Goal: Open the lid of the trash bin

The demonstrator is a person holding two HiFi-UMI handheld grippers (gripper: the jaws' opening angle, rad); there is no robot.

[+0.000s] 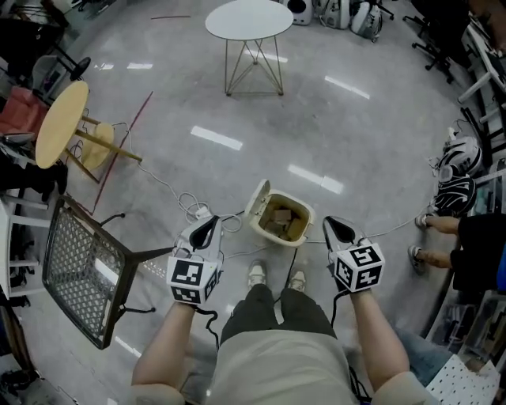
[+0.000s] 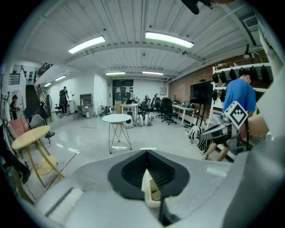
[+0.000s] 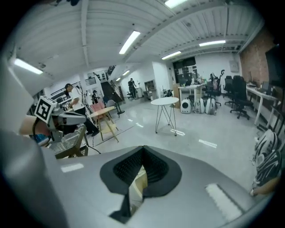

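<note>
Trash bin [image 1: 266, 230]: cream, standing on the grey floor [image 1: 198, 95] just ahead of the person's shoes [image 1: 257, 274], between the two grippers. Its lid [image 1: 257, 199] is swung up and stands open at the bin's left side; brown contents show inside. Left gripper [image 1: 208, 224]: held above the floor left of the bin and apart from it, jaws pressed together with nothing between them; the bin shows only through the slit behind the meeting tips in the left gripper view. Right gripper [image 1: 332, 224]: held right of the bin and apart from it, jaws likewise closed on nothing. Surroundings: white round table [image 1: 249, 20] farther ahead; wooden round table [image 1: 62, 123] and a tilted mesh-topped stand [image 1: 83, 265] to the left.
</note>
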